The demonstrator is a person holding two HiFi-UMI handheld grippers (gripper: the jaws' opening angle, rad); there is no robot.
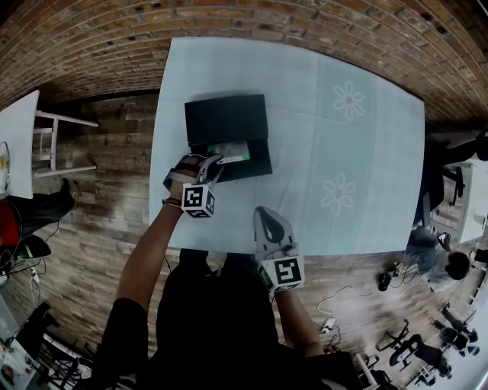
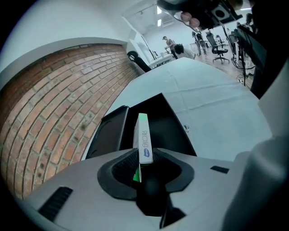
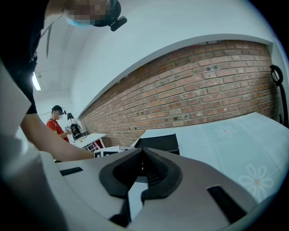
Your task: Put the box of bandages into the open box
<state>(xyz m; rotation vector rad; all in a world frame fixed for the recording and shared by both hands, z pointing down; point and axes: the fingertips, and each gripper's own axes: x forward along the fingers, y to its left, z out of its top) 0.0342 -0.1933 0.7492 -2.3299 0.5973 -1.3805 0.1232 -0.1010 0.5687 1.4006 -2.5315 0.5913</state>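
Left gripper (image 2: 143, 159) clamps bandage box (image 2: 143, 135) — over open box (image 2: 169, 124); right gripper (image 3: 142, 153) (jaws together).

1. A pale blue tablecloth (image 1: 358, 160) covers the table and fills the middle of the head view. It carries two white flower prints, one (image 1: 349, 100) at 2 o'clock and one (image 1: 338, 193) at 3 o'clock.
2. A brick wall (image 1: 229, 19) curves along 12 o'clock.
3. A wooden floor (image 1: 99, 221) shows at 9 o'clock, with a white side table (image 1: 19, 145) at the edge.
4. Cables (image 1: 339, 301) lie on the floor at 5 o'clock, and office chairs (image 1: 427, 354) stand at 4 o'clock.
5. In the right gripper view, a person in a red top (image 3: 56, 125) stands at 9 o'clock.
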